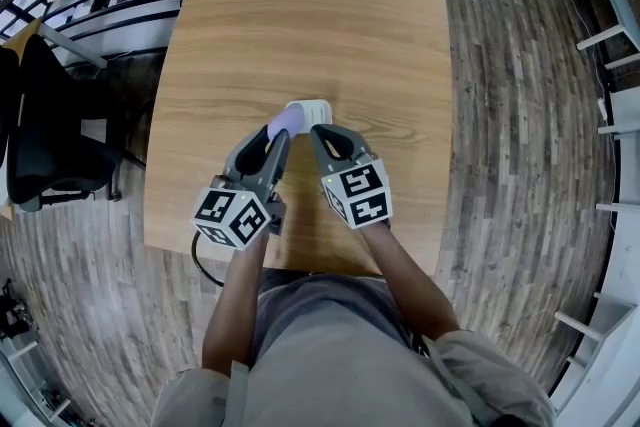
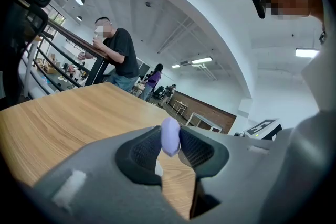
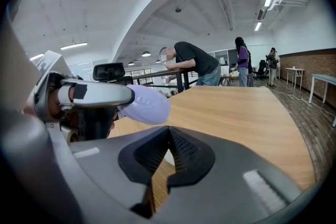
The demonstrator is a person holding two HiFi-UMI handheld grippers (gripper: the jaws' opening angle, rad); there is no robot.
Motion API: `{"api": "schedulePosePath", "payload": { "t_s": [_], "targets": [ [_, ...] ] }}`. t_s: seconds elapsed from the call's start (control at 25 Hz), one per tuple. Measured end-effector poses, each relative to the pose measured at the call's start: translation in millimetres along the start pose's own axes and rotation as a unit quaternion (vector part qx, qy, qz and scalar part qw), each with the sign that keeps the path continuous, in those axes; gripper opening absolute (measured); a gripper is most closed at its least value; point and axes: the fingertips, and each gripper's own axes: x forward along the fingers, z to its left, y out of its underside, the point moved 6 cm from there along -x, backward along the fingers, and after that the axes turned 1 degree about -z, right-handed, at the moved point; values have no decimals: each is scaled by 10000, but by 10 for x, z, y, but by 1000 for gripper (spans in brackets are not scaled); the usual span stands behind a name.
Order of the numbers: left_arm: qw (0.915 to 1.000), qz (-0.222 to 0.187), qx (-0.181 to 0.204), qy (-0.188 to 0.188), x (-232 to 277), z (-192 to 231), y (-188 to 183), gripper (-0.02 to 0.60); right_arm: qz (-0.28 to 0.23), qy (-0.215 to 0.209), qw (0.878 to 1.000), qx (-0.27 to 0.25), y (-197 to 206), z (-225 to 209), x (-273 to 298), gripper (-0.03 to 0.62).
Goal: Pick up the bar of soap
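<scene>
Now, bar of soap (image 1: 283, 124): lavender, lifted clear of the wooden table (image 1: 300, 15), held edge-on in the left gripper (image 1: 272, 143).
Left gripper jaws: pinching the soap at their tips.
Right gripper (image 3: 169, 131): just beside the left, jaws pressed together, nothing between them.
White dish (image 1: 312, 105): on the table, just beyond both grippers' tips.

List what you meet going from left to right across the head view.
Chair → soap, gripped in the left claw → right claw → white rack.
</scene>
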Motion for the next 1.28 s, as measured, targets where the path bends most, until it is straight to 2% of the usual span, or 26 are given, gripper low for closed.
{"api": "schedulePosePath", "payload": {
  "t_s": [0.8,1.28],
  "targets": [
    [9993,-286,214,92,-93,-221,-216,117,-552,74,9983,-195,-346,38,-328,2],
    [9979,-499,408,50,-235,-367,-352,117,-1086,89,9932,-398,-629,149,-630,2]
  ]
}}
